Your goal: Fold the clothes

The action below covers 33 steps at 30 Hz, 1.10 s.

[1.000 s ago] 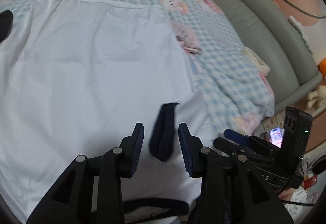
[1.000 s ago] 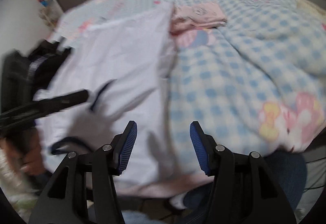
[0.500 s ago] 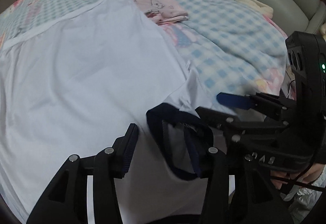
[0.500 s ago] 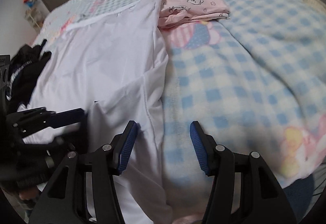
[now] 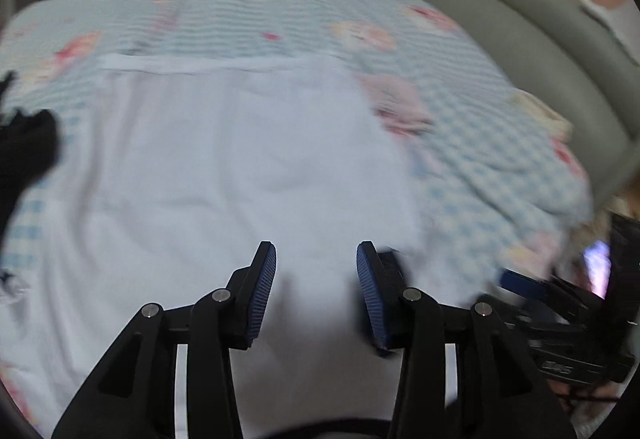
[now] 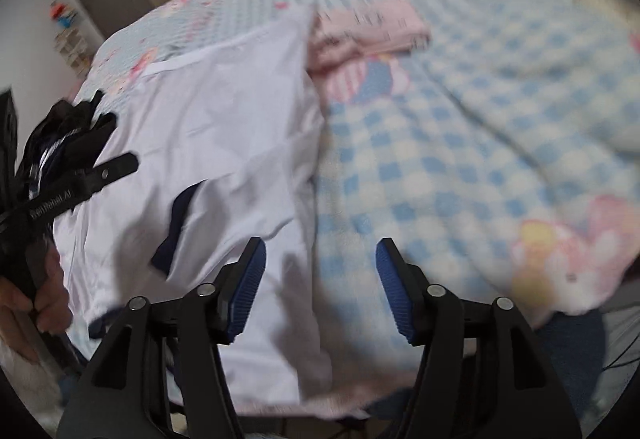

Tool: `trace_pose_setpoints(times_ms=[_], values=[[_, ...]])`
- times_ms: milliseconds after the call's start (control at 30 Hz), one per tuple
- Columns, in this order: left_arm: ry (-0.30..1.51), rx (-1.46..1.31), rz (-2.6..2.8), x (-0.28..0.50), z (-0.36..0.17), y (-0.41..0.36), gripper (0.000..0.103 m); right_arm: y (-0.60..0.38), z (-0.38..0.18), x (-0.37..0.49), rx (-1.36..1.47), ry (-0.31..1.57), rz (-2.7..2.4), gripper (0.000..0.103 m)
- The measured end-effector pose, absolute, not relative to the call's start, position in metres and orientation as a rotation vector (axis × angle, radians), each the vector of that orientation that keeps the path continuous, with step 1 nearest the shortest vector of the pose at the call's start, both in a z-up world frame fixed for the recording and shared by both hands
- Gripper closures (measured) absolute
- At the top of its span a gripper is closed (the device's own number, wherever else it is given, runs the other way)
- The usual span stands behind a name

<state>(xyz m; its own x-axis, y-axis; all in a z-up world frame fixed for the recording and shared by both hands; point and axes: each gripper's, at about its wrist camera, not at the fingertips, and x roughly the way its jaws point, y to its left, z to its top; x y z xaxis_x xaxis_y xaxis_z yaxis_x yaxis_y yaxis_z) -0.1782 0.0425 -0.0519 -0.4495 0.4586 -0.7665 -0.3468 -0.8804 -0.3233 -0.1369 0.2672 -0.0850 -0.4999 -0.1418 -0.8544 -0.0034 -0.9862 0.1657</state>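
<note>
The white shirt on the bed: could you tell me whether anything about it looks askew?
Yes: the white shirt has its navy-trimmed sleeve flopped inward across the body, rumpled rather than flat. Both grippers are open, holding nothing.

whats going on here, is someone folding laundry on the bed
Yes. A person holds two grippers over a white shirt with navy trim, spread on a blue checked blanket. The left gripper and right gripper both have their jaws open and grip nothing right now. A folded pink garment lies beside the shirt, and a dark pile of clothes sits at its other side.
</note>
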Motion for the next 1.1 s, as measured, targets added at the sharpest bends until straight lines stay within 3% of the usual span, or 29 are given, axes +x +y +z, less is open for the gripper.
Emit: trace_pose_setpoints(times_ms=[100,233,433,500,667,800,900,1100], values=[[-0.139,-1.288,2.286,-0.162,-0.067,0.066,0.059,0.263,-0.095,-0.129,1.554,-0.207,-2.638,0.038],[0.129,-1.352,2.433,-0.147,-0.084,0.079,0.059,0.256,-0.125,-0.123,1.752,-0.123,-2.625,0.045],[-0.268,-1.348,2.427,-0.156,-0.065,0.022,0.061,0.27,-0.098,-0.105,1.646,-0.18,-2.701,0.044],[-0.247,-1.292,2.361,-0.147,-0.061,0.034,0.059,0.266,-0.09,-0.106,1.581,-0.2,-2.7,0.044],[0.068,-1.427,2.431,-0.145,-0.082,0.063,0.06,0.257,-0.102,-0.115,1.616,-0.197,-2.651,0.045],[-0.143,-1.388,2.384,-0.146,-0.076,0.043,0.059,0.262,-0.105,-0.111,1.648,-0.226,-2.638,0.047],[-0.136,-1.316,2.354,-0.145,-0.067,0.056,0.059,0.267,-0.095,-0.112,1.579,-0.23,-2.687,0.045],[-0.05,-1.444,2.375,-0.179,-0.079,0.062,0.059,0.271,-0.101,-0.121,1.631,-0.236,-2.661,0.046]])
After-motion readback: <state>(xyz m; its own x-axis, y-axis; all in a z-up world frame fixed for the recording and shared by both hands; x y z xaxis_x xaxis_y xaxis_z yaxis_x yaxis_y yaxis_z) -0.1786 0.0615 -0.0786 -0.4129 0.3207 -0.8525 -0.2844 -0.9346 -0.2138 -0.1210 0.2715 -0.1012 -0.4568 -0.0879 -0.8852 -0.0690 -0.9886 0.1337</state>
